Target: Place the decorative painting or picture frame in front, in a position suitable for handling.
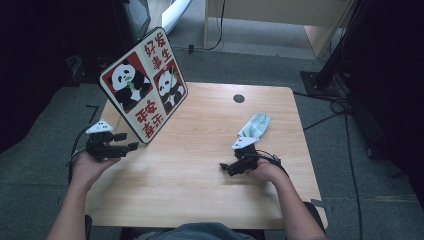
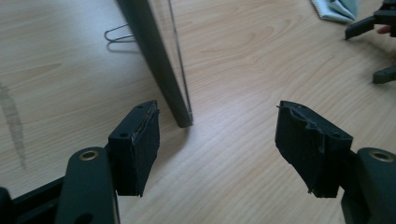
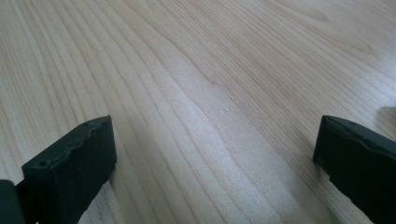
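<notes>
One square panda-print board (image 1: 144, 85) with red characters, standing tilted at the upper left of the high view. Two pandas printed on it. One crumpled pale blue-green cloth (image 1: 255, 126) at centre right. One round dark hole (image 1: 239, 98) in the light wooden table (image 1: 200, 170). Two black tongs: left tongs (image 1: 131, 141), right tongs (image 1: 226, 169).

panda board (image 2: 156, 60) cut off by the top edge, cloth (image 2: 337, 9) cropped at the top, part of table (image 1: 200, 165) behind board

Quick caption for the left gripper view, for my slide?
Open left claw faces the near corner of the standing panda board, with the wooden table underneath and a pale cloth beyond.
</notes>
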